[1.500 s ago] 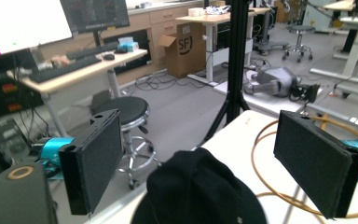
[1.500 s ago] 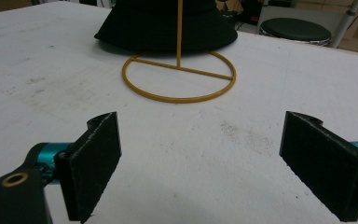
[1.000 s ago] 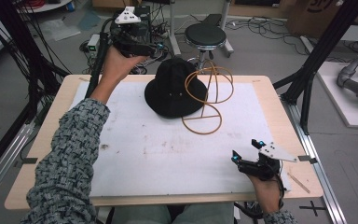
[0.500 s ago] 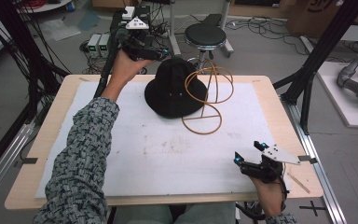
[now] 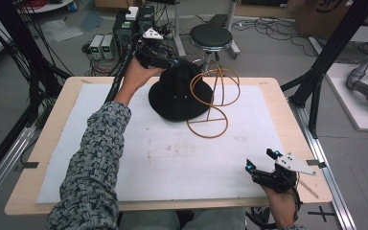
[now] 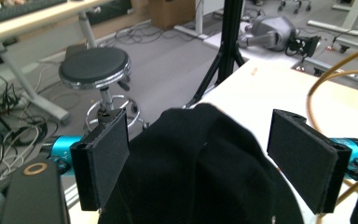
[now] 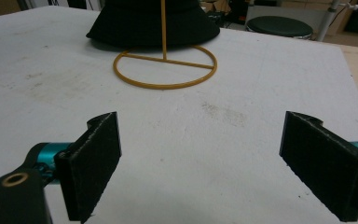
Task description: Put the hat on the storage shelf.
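Note:
A black bucket hat (image 5: 179, 92) lies on the white mat at the table's far middle, beside a gold wire hat stand (image 5: 214, 103) with a round base. My left gripper (image 5: 165, 61) hovers at the hat's far left top, open. In the left gripper view its jaws stand wide on either side of the hat's crown (image 6: 200, 163), not touching it. My right gripper (image 5: 260, 160) rests open near the table's front right corner. In the right gripper view nothing lies between its jaws; the stand's base ring (image 7: 165, 70) and the hat (image 7: 151, 21) sit farther off.
A white mat (image 5: 163, 158) covers most of the wooden table (image 5: 38, 158). A round black stool (image 5: 211, 36) stands behind the table's far edge, with power boxes and cables on the floor to its left. Black frame posts (image 5: 323, 67) rise at the right.
My left gripper has moved right along the far edge and now straddles the hat's crown. The right gripper has stayed near the front right corner.

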Demonstrator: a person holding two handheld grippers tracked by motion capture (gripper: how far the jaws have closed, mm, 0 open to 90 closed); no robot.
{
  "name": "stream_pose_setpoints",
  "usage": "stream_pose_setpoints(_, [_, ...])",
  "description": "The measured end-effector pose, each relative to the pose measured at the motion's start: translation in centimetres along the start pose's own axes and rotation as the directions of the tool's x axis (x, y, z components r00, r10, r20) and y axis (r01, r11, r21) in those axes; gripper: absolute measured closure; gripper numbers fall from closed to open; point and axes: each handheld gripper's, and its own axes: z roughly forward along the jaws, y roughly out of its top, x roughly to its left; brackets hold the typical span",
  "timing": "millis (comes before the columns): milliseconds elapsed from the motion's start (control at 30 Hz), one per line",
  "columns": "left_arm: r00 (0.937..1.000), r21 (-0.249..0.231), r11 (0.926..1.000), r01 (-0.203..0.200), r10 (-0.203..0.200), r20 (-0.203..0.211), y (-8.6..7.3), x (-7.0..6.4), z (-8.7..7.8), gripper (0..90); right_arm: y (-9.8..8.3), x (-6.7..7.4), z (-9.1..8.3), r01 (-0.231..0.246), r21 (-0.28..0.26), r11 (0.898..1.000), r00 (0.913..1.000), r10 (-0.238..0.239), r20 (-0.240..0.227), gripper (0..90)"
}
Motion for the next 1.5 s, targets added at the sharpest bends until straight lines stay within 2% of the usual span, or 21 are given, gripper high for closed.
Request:
stream_pose_setpoints(200, [0.9997, 0.029, 0.9993, 0.025, -0.025, 0.004, -0.9, 0.3, 1.4, 21.4, -0.2, 0.1, -0.7, 0.008, 0.000, 1.000, 1.0000, -0.008, 0.005, 12.3])
stream_pose_setpoints(467, [0.9990, 0.035, 0.9985, 0.042, -0.043, 0.009, -1.7, 0.1, 3.1, 22.5, -0.6, -0.1, -1.6, -0.004, -0.007, 1.000, 0.9998, 0.004, 0.017, 12.3])
stream_pose_setpoints(867, [0.9973, 0.080, 0.9944, 0.068, -0.070, 0.023, -3.1, 0.0, 5.6, 27.3, -0.7, -0.2, -2.0, -0.001, -0.004, 1.000, 0.9998, 0.001, 0.021, 12.3])
stream_pose_setpoints(967, [0.9986, 0.087, 0.9949, 0.051, -0.052, 0.008, -3.2, -0.2, 5.9, 31.0, -0.7, -0.1, -2.0, -0.001, -0.005, 1.000, 0.9998, 0.002, 0.021, 12.3])
stream_pose_setpoints(1267, [0.9989, 0.093, 0.9945, 0.047, -0.047, -0.005, -3.5, -0.1, 6.3, 39.3, -0.7, -0.1, -1.9, -0.006, -0.006, 1.000, 0.9997, 0.006, 0.023, 12.3])
stream_pose_setpoints(1367, [0.9989, 0.098, 0.9941, 0.046, -0.045, -0.015, -3.5, -0.1, 6.4, 44.6, -0.7, -0.2, -1.9, -0.006, -0.005, 1.000, 0.9997, 0.006, 0.024, 12.3])
stream_pose_setpoints(1500, [0.9986, 0.104, 0.9932, 0.052, -0.052, -0.006, -3.6, 0.0, 6.4, 51.2, -0.7, -0.2, -1.9, -0.003, -0.002, 1.000, 0.9997, 0.003, 0.024, 12.3])
